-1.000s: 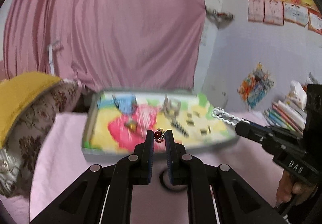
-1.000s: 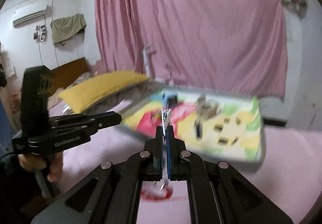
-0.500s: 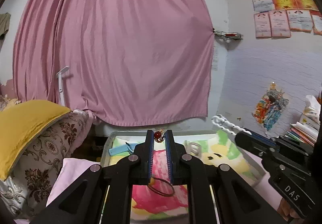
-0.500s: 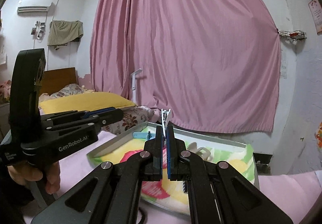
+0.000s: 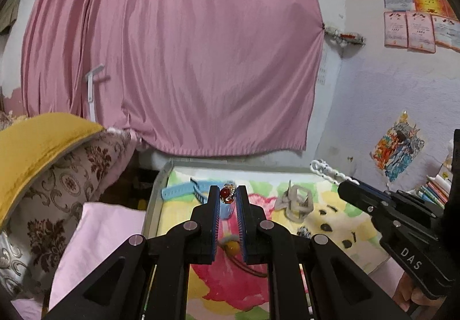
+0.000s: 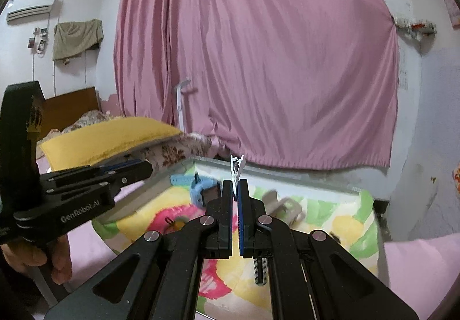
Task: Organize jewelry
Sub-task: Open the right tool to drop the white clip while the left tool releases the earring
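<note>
My left gripper (image 5: 228, 199) is shut on a small gold ring with a red stone (image 5: 225, 193), held over the near part of a shallow metal tray (image 5: 244, 169) with a colourful lining. The right gripper (image 6: 236, 190) is shut on a white spring hair clip (image 6: 237, 166) that sticks up past its tips. That clip (image 5: 327, 171) also shows in the left wrist view, over the tray's right side. In the tray lie a blue watch strap (image 5: 178, 191), a beige claw clip (image 5: 296, 203), a yellow bead on a cord (image 5: 231, 246) and a dark comb-like piece (image 6: 260, 271).
The tray rests on a pink bed sheet (image 5: 100, 233). A yellow pillow (image 5: 37, 141) on a flowered pillow (image 5: 72, 190) lies to the left. A pink curtain (image 5: 172, 61) hangs behind. Books (image 5: 437, 187) are stacked at the right. A hand (image 6: 54, 259) holds the left gripper's handle.
Both grippers have travelled forward over the tray, each still holding its piece. The views swung up off the tray, and the tray's contents now lie closer beneath the fingers.
</note>
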### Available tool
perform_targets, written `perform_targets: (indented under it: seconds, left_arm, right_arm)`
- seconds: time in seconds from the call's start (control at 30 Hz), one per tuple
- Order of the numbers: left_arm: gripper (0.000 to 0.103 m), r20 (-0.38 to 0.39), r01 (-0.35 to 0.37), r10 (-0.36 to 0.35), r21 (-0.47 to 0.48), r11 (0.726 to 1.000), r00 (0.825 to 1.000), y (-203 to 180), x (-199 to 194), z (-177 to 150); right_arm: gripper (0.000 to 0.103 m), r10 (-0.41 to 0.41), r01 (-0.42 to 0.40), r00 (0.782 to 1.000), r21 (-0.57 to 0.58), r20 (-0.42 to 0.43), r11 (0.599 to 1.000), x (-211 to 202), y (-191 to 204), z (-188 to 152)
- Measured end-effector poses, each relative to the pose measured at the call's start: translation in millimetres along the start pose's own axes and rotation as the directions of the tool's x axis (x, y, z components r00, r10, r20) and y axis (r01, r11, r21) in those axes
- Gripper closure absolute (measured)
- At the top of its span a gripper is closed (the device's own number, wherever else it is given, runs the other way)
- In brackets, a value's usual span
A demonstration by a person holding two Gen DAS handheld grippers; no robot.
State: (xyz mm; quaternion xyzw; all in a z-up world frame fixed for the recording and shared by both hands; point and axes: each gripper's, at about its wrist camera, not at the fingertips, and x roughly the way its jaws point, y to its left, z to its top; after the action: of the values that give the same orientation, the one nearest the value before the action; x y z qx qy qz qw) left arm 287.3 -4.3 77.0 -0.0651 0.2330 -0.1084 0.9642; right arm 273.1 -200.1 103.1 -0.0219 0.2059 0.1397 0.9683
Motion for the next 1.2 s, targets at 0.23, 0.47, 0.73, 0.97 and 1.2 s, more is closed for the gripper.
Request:
perform_targets:
  seconds: [0.23, 0.47, 0.73, 0.97, 1.2]
  left_arm:
    - [0.092, -0.158, -0.003, 0.001, -0.010, 1.000, 0.987, 9.0, 22.5, -7.7]
    - [0.092, -0.282, -0.007, -0.003, -0.033, 0.999, 0.959, 16.1, 37.7, -16.8]
    - [0.092, -0.355, -0.012, 0.005, -0.017, 1.000, 0.935, 13.0, 45.7, -24.0]
    - [0.090, -0.380, -0.019, 0.009, -0.022, 1.000, 0.925, 15.7, 49.1, -26.3]
    - [0.073, -0.360, 0.008, -0.021, -0.036, 0.999, 0.933, 14.0, 40.5, -24.1]
  right_arm:
    - [0.100, 0.046, -0.034, 0.984, 0.073, -0.171, 0.997, 35.2, -16.9, -21.2]
    - [0.100, 0.102, -0.075, 0.952, 0.105, -0.287, 0.992, 57.6, -25.3, -39.0]
    - [0.100, 0.115, -0.087, 0.929, 0.095, -0.351, 0.992, 62.5, -15.9, -47.6]
    - [0.098, 0.133, -0.093, 0.910, 0.119, -0.392, 0.989, 70.8, -17.7, -50.6]
    - [0.073, 0.125, -0.085, 0.918, 0.121, -0.376, 0.989, 62.4, -17.8, -51.2]
